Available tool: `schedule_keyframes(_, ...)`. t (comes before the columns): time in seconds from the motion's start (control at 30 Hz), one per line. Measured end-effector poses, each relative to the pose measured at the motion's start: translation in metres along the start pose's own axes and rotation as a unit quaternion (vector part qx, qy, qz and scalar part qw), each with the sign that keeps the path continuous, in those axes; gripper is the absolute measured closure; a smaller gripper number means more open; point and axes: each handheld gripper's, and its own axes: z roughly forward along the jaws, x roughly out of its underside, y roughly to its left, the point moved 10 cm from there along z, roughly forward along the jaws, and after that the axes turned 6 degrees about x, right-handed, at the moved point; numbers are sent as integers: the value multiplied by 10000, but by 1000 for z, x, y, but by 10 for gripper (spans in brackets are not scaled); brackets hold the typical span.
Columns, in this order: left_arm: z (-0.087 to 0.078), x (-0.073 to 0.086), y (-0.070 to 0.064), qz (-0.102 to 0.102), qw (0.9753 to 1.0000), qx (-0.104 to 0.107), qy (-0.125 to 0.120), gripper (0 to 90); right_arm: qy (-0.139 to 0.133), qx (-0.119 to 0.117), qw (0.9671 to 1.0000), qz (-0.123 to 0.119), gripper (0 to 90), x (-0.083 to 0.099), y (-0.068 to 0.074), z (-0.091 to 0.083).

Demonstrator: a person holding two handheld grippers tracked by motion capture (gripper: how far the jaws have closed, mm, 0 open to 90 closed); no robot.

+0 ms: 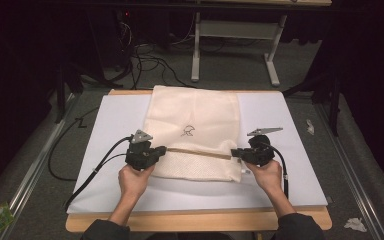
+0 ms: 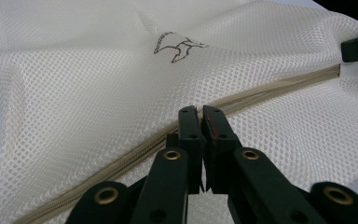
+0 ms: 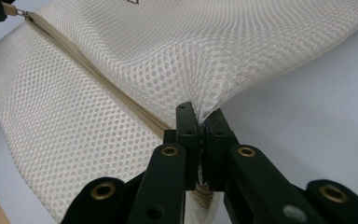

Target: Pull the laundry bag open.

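Pinching both ends of the zipper line on the mesh bag — left gripper and right gripper each pressed together on it. Lying flat mid-table, apparently zipped already — little left, likely.

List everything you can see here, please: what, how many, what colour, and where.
mesh bag: one, cream, mid-table, lying flat
zip: one, beige, across the bag's near part
logo: one, dark, on the bag's middle
board: one, white, on the wooden table
desk frame: one, grey, on the floor behind
cables: several, black, on the floor behind
left claw: black, shut at the zip's left end
right claw: black, shut on the bag's right edge
hands: two, holding the claws
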Motion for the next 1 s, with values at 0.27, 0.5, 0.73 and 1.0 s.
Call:
schedule_keyframes(0.27,-2,3,6,-56,9999,-105,32,875,4,70,10000,-26,886,1,-3,-2)
schedule_keyframes(0.5,-2,3,10,-118,9999,-72,22,876,-1,60,10000,-22,886,0,-3,-1)
schedule_keyframes(0.73,-6,5,19,-191,9997,-171,26,876,13,100,9999,-19,886,1,-4,-2)
schedule_keyframes(1.0,-12,4,29,-294,9992,-272,-23,876,1,122,9999,3,886,1,-8,-3)
